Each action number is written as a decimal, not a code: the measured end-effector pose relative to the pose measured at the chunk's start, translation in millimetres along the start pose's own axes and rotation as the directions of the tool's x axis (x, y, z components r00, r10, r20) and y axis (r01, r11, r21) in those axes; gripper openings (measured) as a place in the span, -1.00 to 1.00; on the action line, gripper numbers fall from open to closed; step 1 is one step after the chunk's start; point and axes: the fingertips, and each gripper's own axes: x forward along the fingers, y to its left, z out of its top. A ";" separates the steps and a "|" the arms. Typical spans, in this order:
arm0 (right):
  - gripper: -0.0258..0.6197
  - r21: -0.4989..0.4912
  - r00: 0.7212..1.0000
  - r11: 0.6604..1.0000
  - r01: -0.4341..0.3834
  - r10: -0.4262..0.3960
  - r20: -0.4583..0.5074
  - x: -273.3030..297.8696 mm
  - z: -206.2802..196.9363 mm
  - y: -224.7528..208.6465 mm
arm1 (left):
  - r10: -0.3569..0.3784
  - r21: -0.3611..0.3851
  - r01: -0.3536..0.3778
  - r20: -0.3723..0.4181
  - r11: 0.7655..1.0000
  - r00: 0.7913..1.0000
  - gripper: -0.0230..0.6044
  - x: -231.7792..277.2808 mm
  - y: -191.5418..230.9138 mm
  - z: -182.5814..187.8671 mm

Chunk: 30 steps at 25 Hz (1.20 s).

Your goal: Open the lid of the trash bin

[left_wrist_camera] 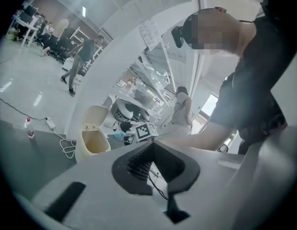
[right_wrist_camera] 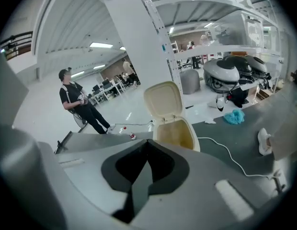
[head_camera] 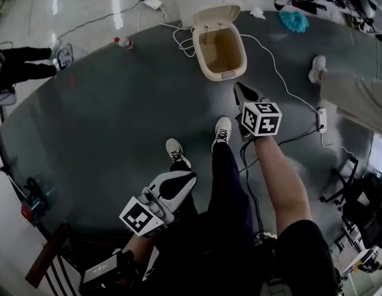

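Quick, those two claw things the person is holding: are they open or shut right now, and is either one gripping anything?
Left gripper: closed, holding nothing.
Right gripper: closed, holding nothing.

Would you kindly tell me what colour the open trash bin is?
Cream, a pale beige, lid included; the trash bin shows best in the head view.

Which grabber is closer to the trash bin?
Right. The right gripper is just in front of the open trash bin; the left gripper is much farther back, by the person's legs.
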 end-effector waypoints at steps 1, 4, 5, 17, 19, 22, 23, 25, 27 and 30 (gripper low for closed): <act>-0.90 0.007 1.000 1.000 -0.012 0.012 0.026 -16.1 12.1 11.4 | -0.002 0.007 0.002 0.007 1.000 1.000 -0.91 -4.8 -2.9 7.0; -0.90 0.012 0.994 0.998 -0.059 0.058 0.098 -66.3 50.2 48.8 | -0.020 0.026 0.020 0.013 0.999 1.000 -0.92 -17.7 -15.0 26.8; -0.90 0.010 0.990 0.997 -0.078 0.076 0.117 -84.5 61.7 61.9 | -0.028 0.031 0.027 0.006 0.999 1.000 -0.92 -21.6 -21.1 32.1; -0.90 -0.163 0.918 0.965 -0.205 0.247 0.311 -283.3 155.5 211.1 | -0.154 0.183 0.146 0.028 0.972 0.988 -0.91 -58.1 -98.2 120.3; -0.90 -0.196 0.908 0.956 -0.218 0.272 0.318 -306.0 158.0 231.9 | -0.159 0.204 0.149 0.032 0.968 0.987 -0.92 -62.4 -106.6 130.7; -0.90 -0.243 0.898 0.942 -0.233 0.305 0.318 -330.9 157.2 260.7 | -0.168 0.228 0.156 0.034 0.961 0.985 -0.92 -68.4 -113.7 142.7; -0.90 -0.256 0.894 0.936 -0.240 0.316 0.317 -338.0 155.3 270.6 | -0.171 0.233 0.159 0.029 0.959 0.985 -0.91 -71.0 -116.7 146.0; -0.90 -0.280 0.889 0.927 -0.249 0.334 0.313 -350.0 151.4 288.3 | -0.178 0.243 0.169 0.012 0.955 0.984 -0.92 -74.8 -123.0 151.2; -0.90 -0.294 0.887 0.922 -0.252 0.342 0.310 -359.8 146.8 299.3 | -0.191 0.250 0.186 -0.006 0.950 0.982 -0.91 -75.2 -128.5 152.0; -0.90 -0.287 0.884 0.923 -0.257 0.344 0.316 -370.5 136.3 310.3 | -0.200 0.262 0.199 -0.021 0.944 0.980 -0.91 -77.5 -131.6 149.7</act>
